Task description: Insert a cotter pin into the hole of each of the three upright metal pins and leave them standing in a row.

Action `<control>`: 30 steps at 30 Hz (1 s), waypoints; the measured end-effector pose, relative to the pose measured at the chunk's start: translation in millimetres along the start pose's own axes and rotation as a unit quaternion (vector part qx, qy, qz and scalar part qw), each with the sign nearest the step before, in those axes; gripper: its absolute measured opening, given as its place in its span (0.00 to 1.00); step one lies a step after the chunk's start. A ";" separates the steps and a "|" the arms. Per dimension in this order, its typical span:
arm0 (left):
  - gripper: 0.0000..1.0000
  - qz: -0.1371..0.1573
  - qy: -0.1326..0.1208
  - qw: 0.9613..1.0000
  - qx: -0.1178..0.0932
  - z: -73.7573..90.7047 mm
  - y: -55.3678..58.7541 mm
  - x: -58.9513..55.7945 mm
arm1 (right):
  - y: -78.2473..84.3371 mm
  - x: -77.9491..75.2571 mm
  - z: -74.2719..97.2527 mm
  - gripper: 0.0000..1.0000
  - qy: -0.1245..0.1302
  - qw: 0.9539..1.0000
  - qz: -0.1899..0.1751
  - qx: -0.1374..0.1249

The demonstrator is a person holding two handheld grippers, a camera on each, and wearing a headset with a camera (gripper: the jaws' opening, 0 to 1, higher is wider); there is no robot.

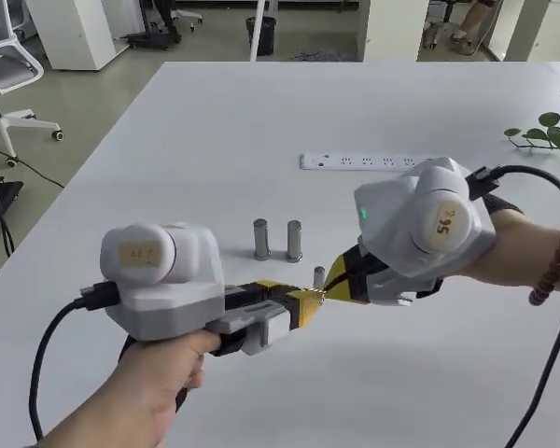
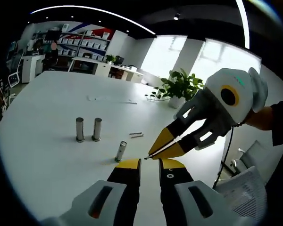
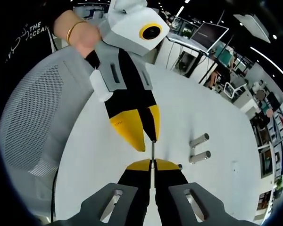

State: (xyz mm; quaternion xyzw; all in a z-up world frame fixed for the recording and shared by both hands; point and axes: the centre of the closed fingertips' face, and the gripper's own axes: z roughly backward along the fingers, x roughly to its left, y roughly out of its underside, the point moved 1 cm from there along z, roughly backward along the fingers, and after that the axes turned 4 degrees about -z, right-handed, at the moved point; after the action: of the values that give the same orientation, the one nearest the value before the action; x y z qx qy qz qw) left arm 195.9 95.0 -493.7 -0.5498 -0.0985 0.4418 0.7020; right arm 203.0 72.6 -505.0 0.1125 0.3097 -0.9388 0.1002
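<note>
Label "56" marks the right hand-held gripper point(image 1: 329, 291) pinching a cotter pin point(image 3: 152, 153).

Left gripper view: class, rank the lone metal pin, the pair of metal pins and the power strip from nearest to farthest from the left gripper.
1. The lone metal pin, just ahead of the left gripper, slightly left in the view.
2. The pair of metal pins, further back and left; they stand side by side, too close to rank against each other.
3. The power strip, far back beyond them.
</note>
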 end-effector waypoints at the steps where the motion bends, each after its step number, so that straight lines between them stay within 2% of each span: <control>1: 0.12 0.003 0.001 1.000 0.000 0.2 -0.1 -0.4 | -0.8 0.7 0.0 0.00 -0.001 1.000 0.003 0.000; 15: 0.01 0.039 0.010 0.999 -0.005 2.6 1.6 -1.8 | -9.9 7.5 0.8 0.00 0.003 1.000 0.024 -0.005; 23: 0.01 0.060 0.017 0.998 -0.006 2.8 2.5 -2.1 | -11.0 8.2 0.9 0.00 0.006 1.000 0.029 -0.005; 28: 0.00 0.050 0.018 0.999 -0.009 2.2 1.7 -2.1 | -11.2 7.8 1.7 0.00 0.012 0.999 0.030 -0.005; 30: 0.00 0.041 0.018 0.999 -0.007 2.3 1.5 -2.4 | -11.5 7.6 1.7 0.00 0.017 0.999 0.041 -0.005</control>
State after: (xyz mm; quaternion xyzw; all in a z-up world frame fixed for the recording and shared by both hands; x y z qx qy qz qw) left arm 192.3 94.8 -493.3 -0.5659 -0.0662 0.4599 0.6811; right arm 192.5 79.8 -499.3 0.1403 0.3115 -0.9302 0.1343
